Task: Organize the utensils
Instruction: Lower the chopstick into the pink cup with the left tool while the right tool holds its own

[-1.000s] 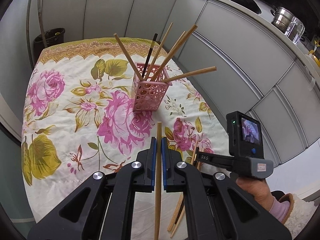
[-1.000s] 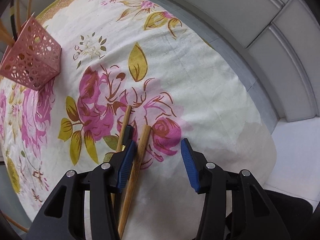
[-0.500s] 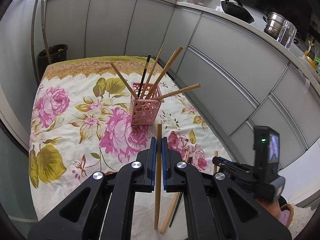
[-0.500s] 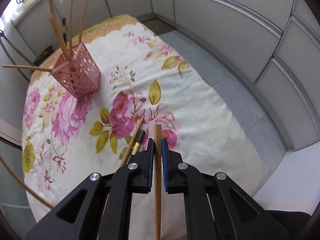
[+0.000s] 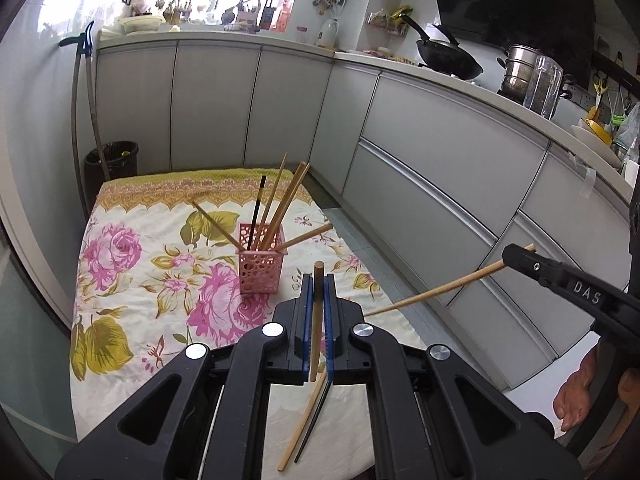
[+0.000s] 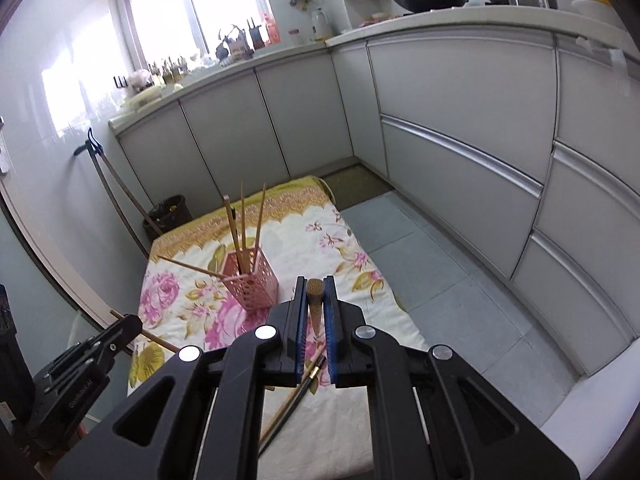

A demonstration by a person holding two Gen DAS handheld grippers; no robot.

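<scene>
A pink perforated holder (image 5: 261, 264) stands upright on the floral cloth (image 5: 120, 304) and holds several chopsticks; it also shows in the right wrist view (image 6: 252, 282). My left gripper (image 5: 318, 284) is shut on a wooden chopstick (image 5: 317, 320), raised above the table's near end. My right gripper (image 6: 315, 286) is shut on another wooden chopstick (image 6: 315, 300); that chopstick shows in the left wrist view (image 5: 440, 290) at the right, pointing down towards the table. A wooden chopstick (image 5: 306, 420) and a black chopstick (image 5: 316, 420) lie on the cloth near the front edge.
Grey kitchen cabinets (image 5: 440, 168) run along the right and the back. A black bin (image 5: 112, 160) stands behind the table's far left corner. The counter carries a wok (image 5: 444, 56) and a steel pot (image 5: 516, 72). The tiled floor (image 6: 432, 264) lies right of the table.
Both grippers rose and tilted up, each carrying its chopstick, so the table and holder look farther. A second ago my right gripper was open over the lying chopsticks; it then shut on one.
</scene>
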